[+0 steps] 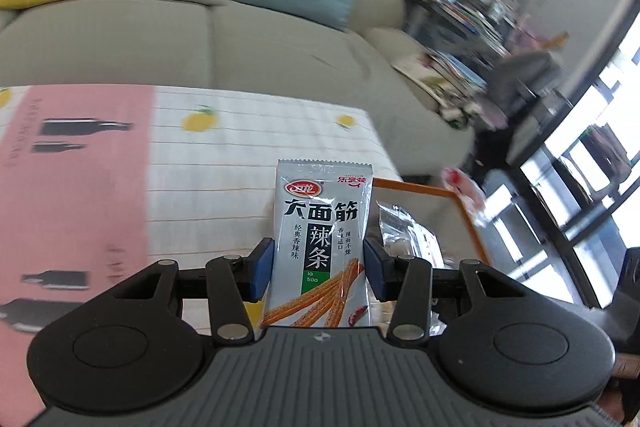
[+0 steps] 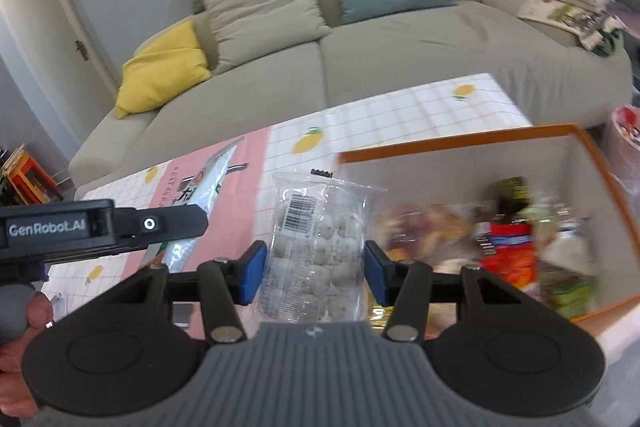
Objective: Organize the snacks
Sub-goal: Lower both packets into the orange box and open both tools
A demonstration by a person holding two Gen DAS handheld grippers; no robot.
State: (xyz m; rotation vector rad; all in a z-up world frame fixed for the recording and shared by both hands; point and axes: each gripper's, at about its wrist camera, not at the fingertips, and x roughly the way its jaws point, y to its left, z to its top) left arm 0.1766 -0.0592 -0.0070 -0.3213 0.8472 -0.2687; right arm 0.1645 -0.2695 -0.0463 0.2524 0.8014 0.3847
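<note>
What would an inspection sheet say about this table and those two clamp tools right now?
Surface: table with a lemon-print grid cloth and pink mat.
Job's things: silver spicy-strip packet; clear bag of pale round sweets; orange-rimmed box with snacks inside.
Clutter: nothing seen.
Grippers: left gripper shut on the silver spicy-strip packet; right gripper shut on the clear bag of pale round sweets.
Cables: nothing seen.
Surroundings: beige sofa with cushions; stacked books.
</note>
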